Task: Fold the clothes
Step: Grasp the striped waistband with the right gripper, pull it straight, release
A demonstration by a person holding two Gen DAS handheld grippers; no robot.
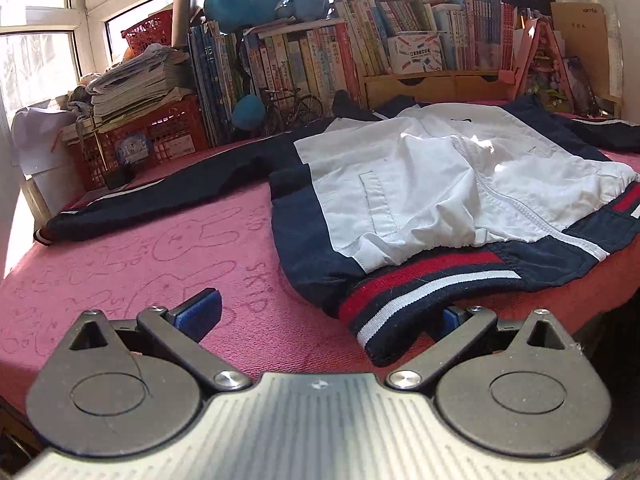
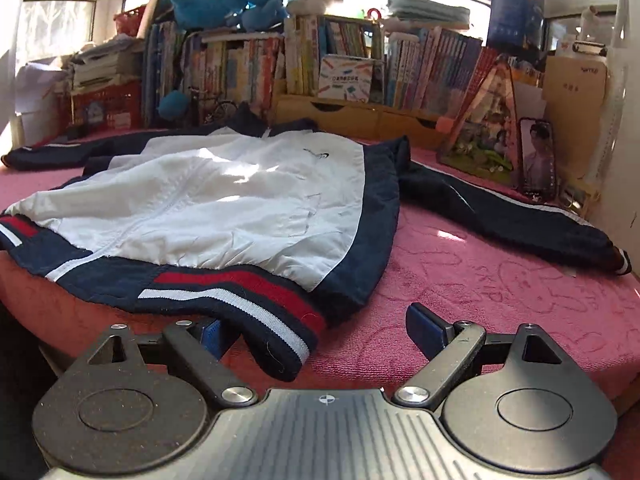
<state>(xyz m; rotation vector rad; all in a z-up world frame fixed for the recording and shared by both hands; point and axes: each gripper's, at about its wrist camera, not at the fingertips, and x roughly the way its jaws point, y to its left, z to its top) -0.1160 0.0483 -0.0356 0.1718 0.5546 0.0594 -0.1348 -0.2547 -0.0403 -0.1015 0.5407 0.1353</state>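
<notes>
Right now the left gripper (image 1: 324, 312) has its fingers (image 1: 204, 308) wide apart, and so does the right gripper (image 2: 316, 332). Neither one is holding anything. One finger of each is tucked behind the striped hem (image 1: 420, 284) of the jacket (image 1: 420, 172), so each looks ready to pinch a bottom corner.

That jacket lies flat and face up on the pink cloth (image 1: 160, 248) over the bench, with its hem at the near edge and both sleeves spread out to the sides.

To do it well, I think each gripper should slide in and bite all the layers of the hem, then both should lift together.

Some scribbled letters on the pink cloth look like "SKIP", but I am not sure.
</notes>
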